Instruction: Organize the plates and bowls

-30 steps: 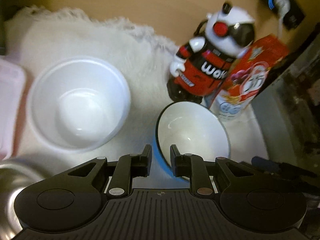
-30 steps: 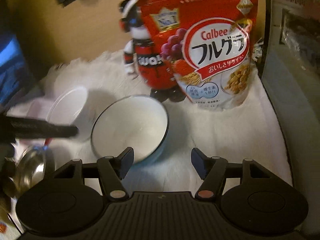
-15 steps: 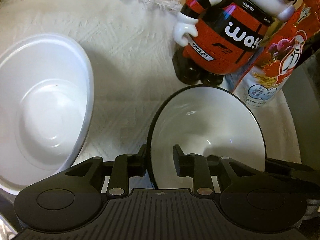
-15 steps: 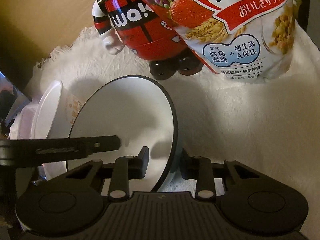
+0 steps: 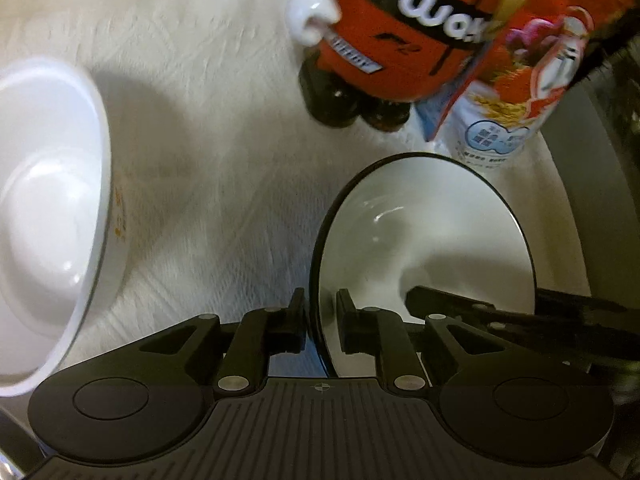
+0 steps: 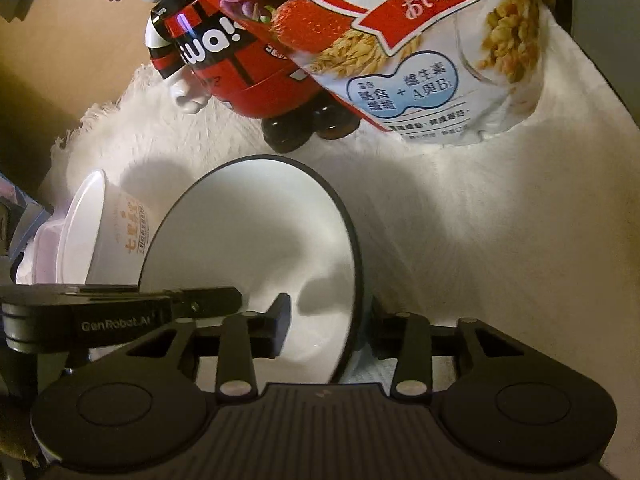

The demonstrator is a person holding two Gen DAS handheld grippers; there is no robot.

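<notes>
A blue bowl [image 5: 424, 232] with a white inside and a dark rim sits on the white mat. My left gripper [image 5: 320, 320] is shut on its near rim, one finger inside and one outside. My right gripper [image 6: 328, 316] straddles the opposite rim of the same bowl [image 6: 256, 240]. Its jaws are opening, and the inner finger [image 6: 280, 320] stands clear of the wall. Each gripper shows in the other's view: the right gripper [image 5: 480, 308] and the left gripper [image 6: 120, 312]. A white paper bowl [image 5: 48, 220] [image 6: 100, 232] with orange print stands to the left.
A red and white robot toy [image 5: 400, 40] [image 6: 224, 64] and a cereal bag [image 5: 520, 80] [image 6: 440, 60] stand just behind the blue bowl. The fringed white mat [image 5: 200, 120] covers the surface. A pale lidded box [image 6: 44, 248] lies beside the paper bowl. A grey wall [image 5: 580, 160] borders the right.
Both grippers came down onto the blue bowl. The left one closed on its rim. The right one narrowed around the opposite rim, then widened again.
</notes>
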